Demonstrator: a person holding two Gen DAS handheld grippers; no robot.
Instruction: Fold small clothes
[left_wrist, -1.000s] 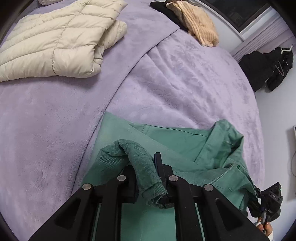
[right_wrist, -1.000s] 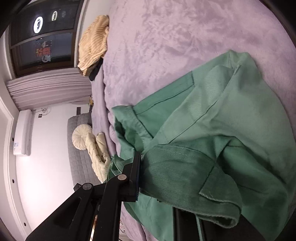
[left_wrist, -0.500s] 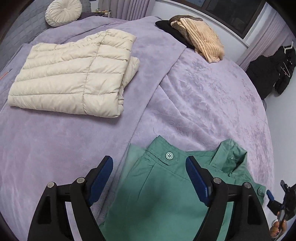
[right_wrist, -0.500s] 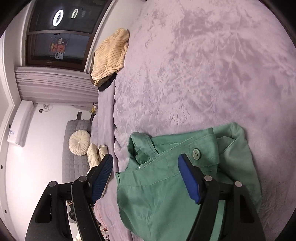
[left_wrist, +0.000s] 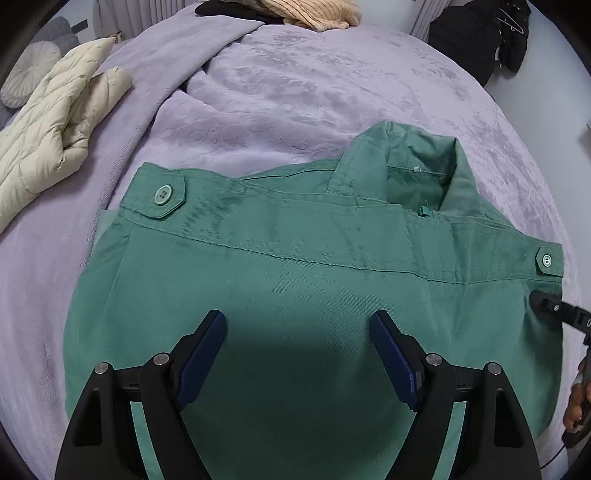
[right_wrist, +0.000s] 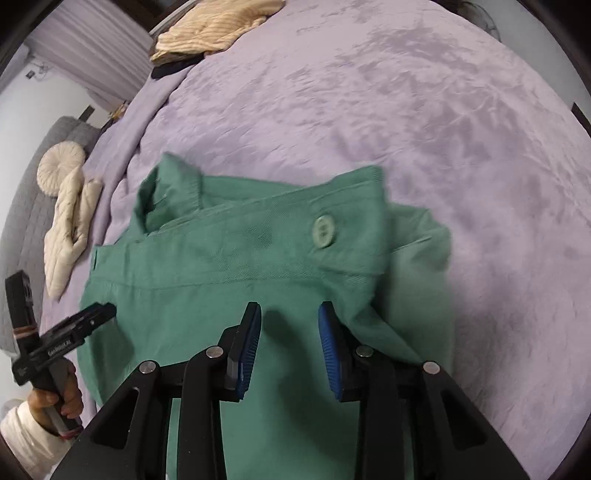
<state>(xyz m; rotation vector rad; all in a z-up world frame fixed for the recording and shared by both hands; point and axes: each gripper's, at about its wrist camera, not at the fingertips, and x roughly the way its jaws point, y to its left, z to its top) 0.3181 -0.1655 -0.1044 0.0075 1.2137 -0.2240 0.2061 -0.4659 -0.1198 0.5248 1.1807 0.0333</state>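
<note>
Jaws apart on the left gripper (left_wrist: 297, 354), closing empty on the right gripper (right_wrist: 290, 339) — green garment (left_wrist: 295, 258) below both.

Green jacket (left_wrist: 295, 277): plain mid green, matching pale green buttons (left_wrist: 161, 194). Bedspread (left_wrist: 295, 92) under it: lilac, faint mottled tone-on-tone pattern. Beyond the jacket: cream quilted puffer jacket (left_wrist: 48, 125); tan ribbed knit (left_wrist: 314, 13) lying on a black garment (left_wrist: 221, 11). Gripper pads (left_wrist: 201, 354): blue on black frames.
</note>
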